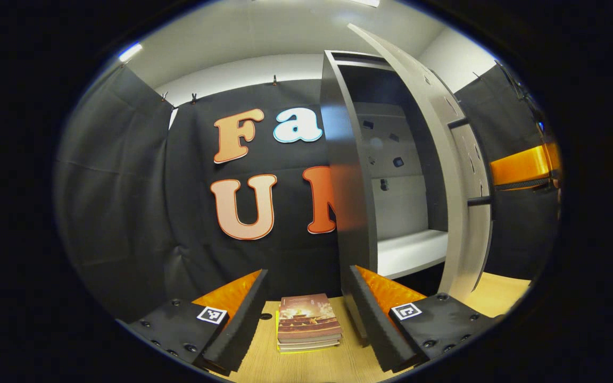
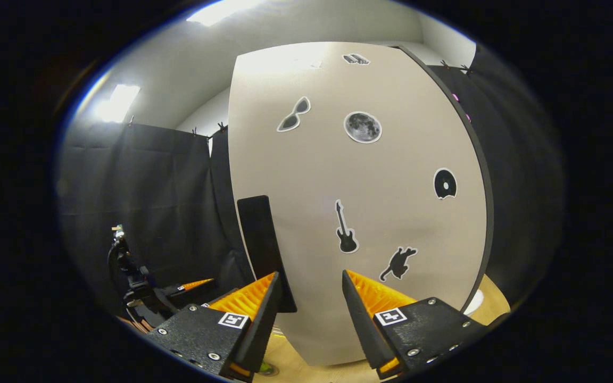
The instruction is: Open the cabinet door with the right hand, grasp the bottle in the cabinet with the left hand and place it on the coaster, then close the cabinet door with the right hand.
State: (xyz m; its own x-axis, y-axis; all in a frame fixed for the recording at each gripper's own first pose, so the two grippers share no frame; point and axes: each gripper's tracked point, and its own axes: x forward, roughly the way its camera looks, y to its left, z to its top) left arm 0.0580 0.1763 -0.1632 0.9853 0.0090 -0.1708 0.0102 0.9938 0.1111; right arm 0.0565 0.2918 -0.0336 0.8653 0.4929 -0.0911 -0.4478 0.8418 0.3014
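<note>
On the pale wood-grain table (image 1: 306,361), seen from the left gripper view, lies a small stack of books (image 1: 308,322) with a reddish-brown cover on top and a yellow edge beneath, framed between the ridged, wedge-shaped fingers of the left gripper (image 1: 306,314), which stand spread apart and grip nothing. Just behind and to the right rises the cabinet (image 1: 346,175), a tall box with a smooth dark side panel that catches a dull sheen; its interior has a light back wall dotted with small dark stickers and a flat white shelf (image 1: 410,250). I cannot make out the bottle inside it, nor the coaster on the table. The cabinet door (image 1: 445,159) is swung partway out, a thin flat slab with a dark edge and two short dark bars along it. At the far right edge of that view is part of the right gripper (image 1: 524,166). From the right gripper view, the door's matte beige face (image 2: 359,213) carries flat cut-out stickers: sunglasses (image 2: 293,115), a round moon (image 2: 363,127), a disc (image 2: 445,183), a guitar (image 2: 346,229) and a small animal shape (image 2: 399,263). A long dark rectangular handle (image 2: 264,250) runs down its left edge. The right gripper (image 2: 309,314) has its fingers parted, close before the door, clasping nothing. Low to the left, against the creased black cloth, the left gripper (image 2: 179,290) is seen.
</note>
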